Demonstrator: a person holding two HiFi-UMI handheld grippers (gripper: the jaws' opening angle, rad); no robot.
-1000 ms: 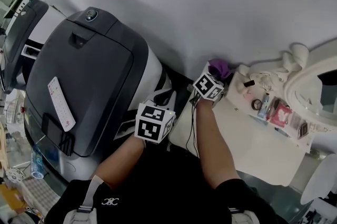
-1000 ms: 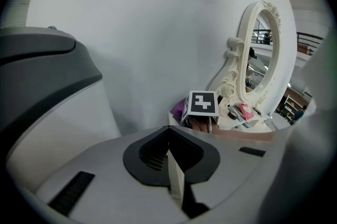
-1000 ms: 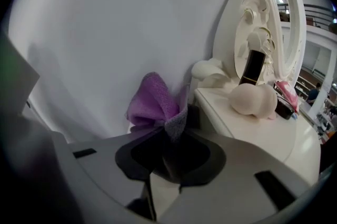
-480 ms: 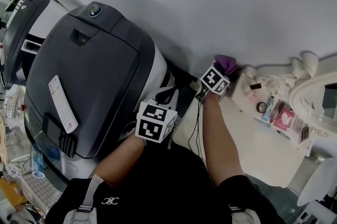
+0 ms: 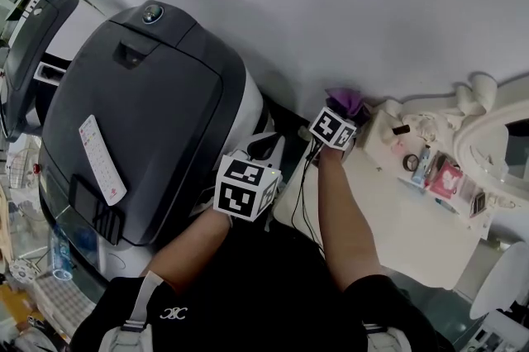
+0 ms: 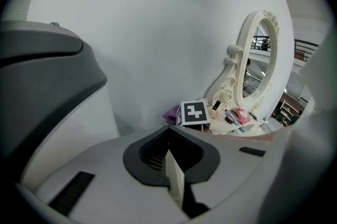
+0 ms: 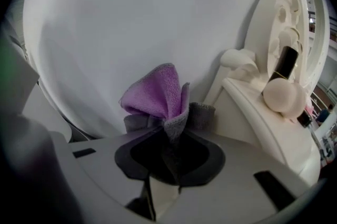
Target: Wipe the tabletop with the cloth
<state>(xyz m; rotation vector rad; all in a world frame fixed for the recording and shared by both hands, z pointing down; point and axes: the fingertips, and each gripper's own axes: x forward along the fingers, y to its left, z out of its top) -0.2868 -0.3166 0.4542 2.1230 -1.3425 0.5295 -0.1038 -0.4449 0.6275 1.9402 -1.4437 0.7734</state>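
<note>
A purple cloth [image 5: 345, 101] with a grey underside is bunched up at the left end of the white dressing table [image 5: 395, 220], close to the wall. My right gripper [image 5: 339, 117] is shut on the cloth [image 7: 158, 94], which sticks up out of its jaws in the right gripper view. My left gripper [image 5: 261, 156] hangs off the table's left side over the gap beside a big dark machine. Its jaws [image 6: 174, 178] are together with nothing between them. From the left gripper view I see the right gripper's marker cube [image 6: 194, 112] and a bit of cloth [image 6: 171, 113].
An ornate white mirror [image 5: 496, 148] stands at the table's right end, with small cosmetics [image 5: 430, 168] in front of it. A black tube [image 7: 284, 62] and a white ball [image 7: 284, 97] sit on the table's raised edge. The dark grey machine [image 5: 140, 119], a white remote [image 5: 102, 159] on top, fills the left.
My right gripper has shifted a little up and right at the table's left end, still holding the cloth. The left gripper has hardly moved.
</note>
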